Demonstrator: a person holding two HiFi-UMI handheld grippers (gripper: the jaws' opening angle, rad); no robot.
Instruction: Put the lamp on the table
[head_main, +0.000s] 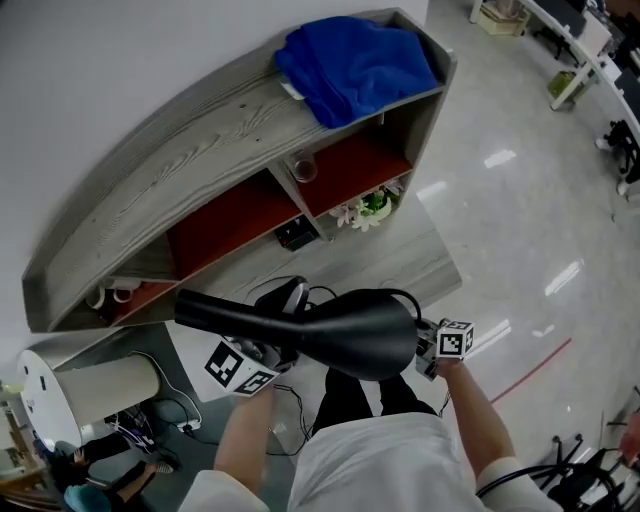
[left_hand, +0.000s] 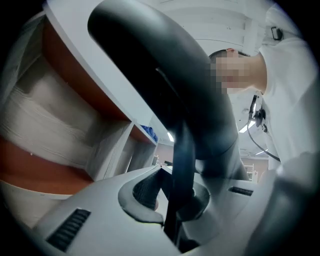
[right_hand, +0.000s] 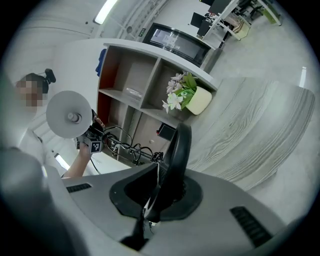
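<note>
A black lamp (head_main: 350, 332) with a wide cone-shaped shade hangs in the air in front of the person, above the floor and short of the grey wood-grain table (head_main: 405, 250). My left gripper (head_main: 250, 368) is shut on a thin black part of the lamp (left_hand: 180, 165), whose dark body fills the left gripper view. My right gripper (head_main: 445, 343) is shut on a curved black rim of the lamp (right_hand: 177, 150) at the shade's wide end. In the right gripper view a white disc (right_hand: 69, 114) shows beside the left gripper's marker cube (right_hand: 95, 145).
A shelf unit (head_main: 180, 180) stands on the table, with a blue cloth (head_main: 355, 65) on top. White flowers in a pot (head_main: 368, 208), a glass (head_main: 303, 168) and a small black box (head_main: 296, 233) sit in or under it. Cables (head_main: 290, 400) trail below. A white cylinder (head_main: 100, 388) lies at lower left.
</note>
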